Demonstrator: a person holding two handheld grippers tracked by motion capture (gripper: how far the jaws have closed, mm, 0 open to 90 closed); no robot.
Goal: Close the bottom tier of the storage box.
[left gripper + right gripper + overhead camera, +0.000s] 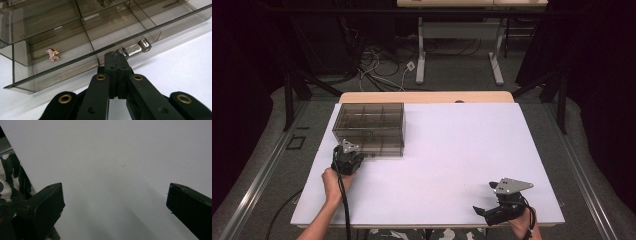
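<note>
White table (452, 165) carries a smoky drawer box (371, 127); the left claw (117, 56) clamps its metal knob (136, 48) to pull, while the right claw (112, 202) idles released.

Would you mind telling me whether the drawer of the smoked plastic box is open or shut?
Slightly open: in the left gripper view the drawer juts past the box above it, and the left gripper is shut on its knob.
</note>
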